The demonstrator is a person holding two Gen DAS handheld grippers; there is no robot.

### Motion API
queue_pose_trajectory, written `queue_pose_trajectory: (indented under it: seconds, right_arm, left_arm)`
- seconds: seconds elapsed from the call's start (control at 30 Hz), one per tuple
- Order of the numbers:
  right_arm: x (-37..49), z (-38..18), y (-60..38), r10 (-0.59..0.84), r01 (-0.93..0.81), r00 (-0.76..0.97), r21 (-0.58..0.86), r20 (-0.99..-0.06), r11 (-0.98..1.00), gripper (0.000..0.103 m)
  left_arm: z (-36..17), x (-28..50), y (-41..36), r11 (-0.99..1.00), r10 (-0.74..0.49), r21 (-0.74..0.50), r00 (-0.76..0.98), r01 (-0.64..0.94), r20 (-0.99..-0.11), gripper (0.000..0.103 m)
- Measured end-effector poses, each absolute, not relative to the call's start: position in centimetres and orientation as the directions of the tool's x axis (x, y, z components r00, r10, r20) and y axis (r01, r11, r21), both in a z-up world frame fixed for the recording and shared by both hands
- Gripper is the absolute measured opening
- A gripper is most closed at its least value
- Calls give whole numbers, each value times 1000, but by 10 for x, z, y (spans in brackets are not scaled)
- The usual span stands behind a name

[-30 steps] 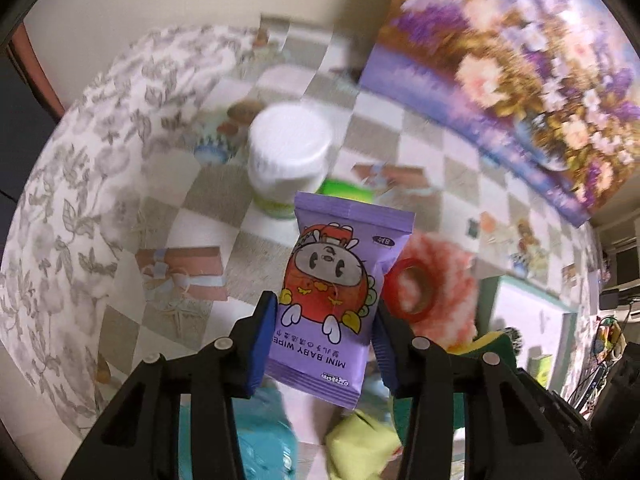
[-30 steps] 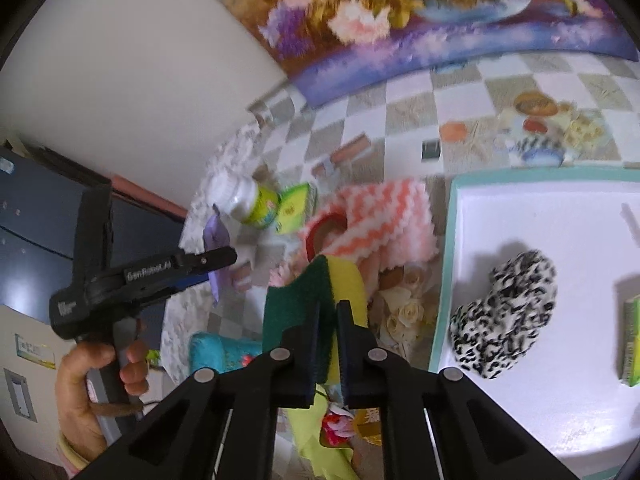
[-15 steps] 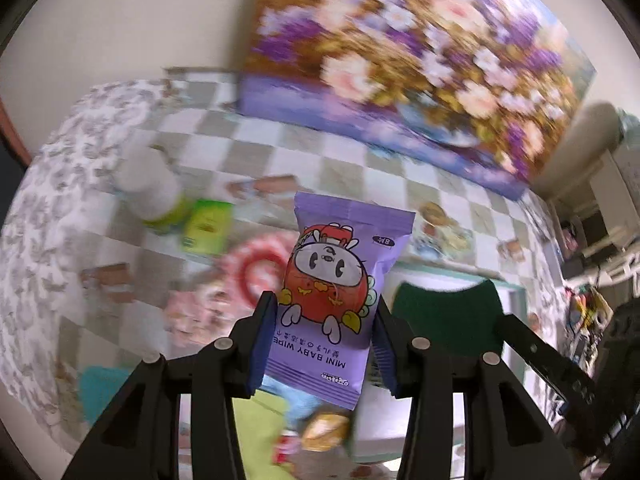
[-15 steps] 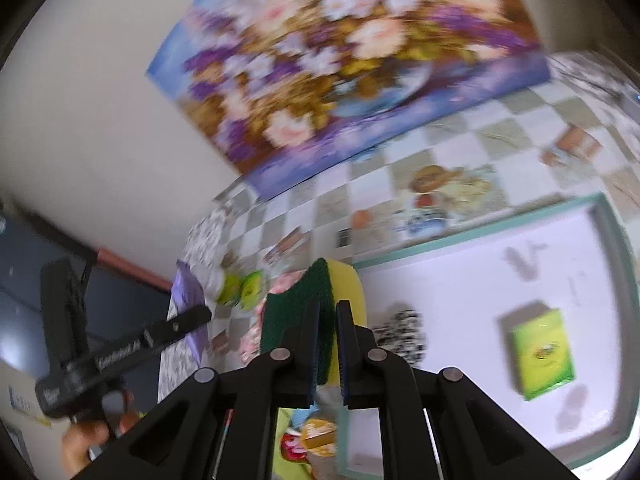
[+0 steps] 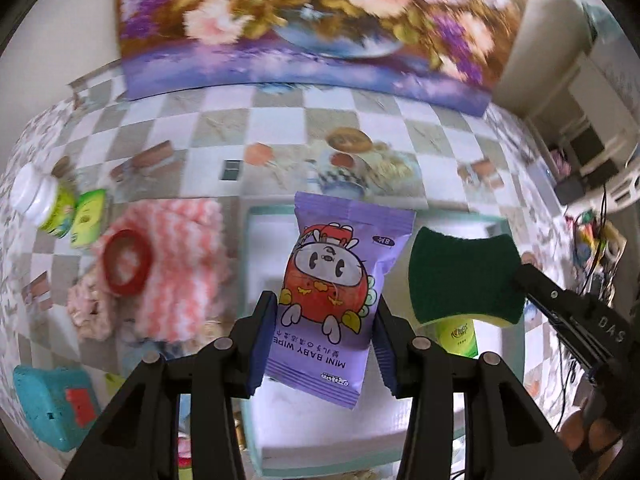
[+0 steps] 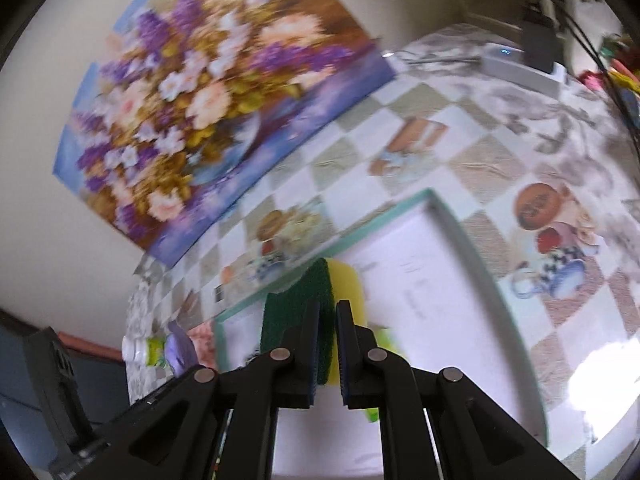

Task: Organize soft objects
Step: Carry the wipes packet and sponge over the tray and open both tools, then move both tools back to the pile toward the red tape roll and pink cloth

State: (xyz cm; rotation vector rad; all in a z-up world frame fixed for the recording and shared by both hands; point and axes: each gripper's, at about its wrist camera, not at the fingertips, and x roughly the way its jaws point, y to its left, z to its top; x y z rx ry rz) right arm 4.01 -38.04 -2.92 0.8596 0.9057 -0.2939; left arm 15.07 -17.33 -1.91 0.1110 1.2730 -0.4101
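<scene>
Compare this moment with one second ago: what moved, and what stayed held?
Both grippers swung from the clutter side of the table to over the white tray. The left gripper carried the wipes pack over it; the right gripper brought the sponge above its far end. Nothing was grasped or released: both grips are unchanged.

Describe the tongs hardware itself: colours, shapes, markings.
Both tongs, left and right, share a build: matte black angular linkage arms with triangular cutouts and silver round pivot screws. The fingers carry dark blue ribbed pads. In the left view, the right unit's black body shows partial white lettering. No cables or sleeves are visible on them.
</scene>
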Motion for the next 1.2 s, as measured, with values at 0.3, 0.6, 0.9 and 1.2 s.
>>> queue_pose_trajectory:
  seconds: [0.3,0.6,0.9,1.2]
  right_arm:
    - [35,-36,-387,51,626,537,438,-842,645,12]
    - [52,-25,-355,-6,583,481,314,-877,749,12]
    - [93,-30,-273,44,391,438,234,-898,890,12]
    - [115,-34,-216,91,275,427,225,-900,935,45]
  left_arm:
    - [-22,146,-194,908,-229,-118,241,401,-943,56]
    - [-11,166,-136,959,-185,-104,304,262,-935,67]
    - [-16,196,-27,1000,-28,-27,351,8,-936,73]
    - [-21,209,40,992,36,-10,353,-129,-935,81]
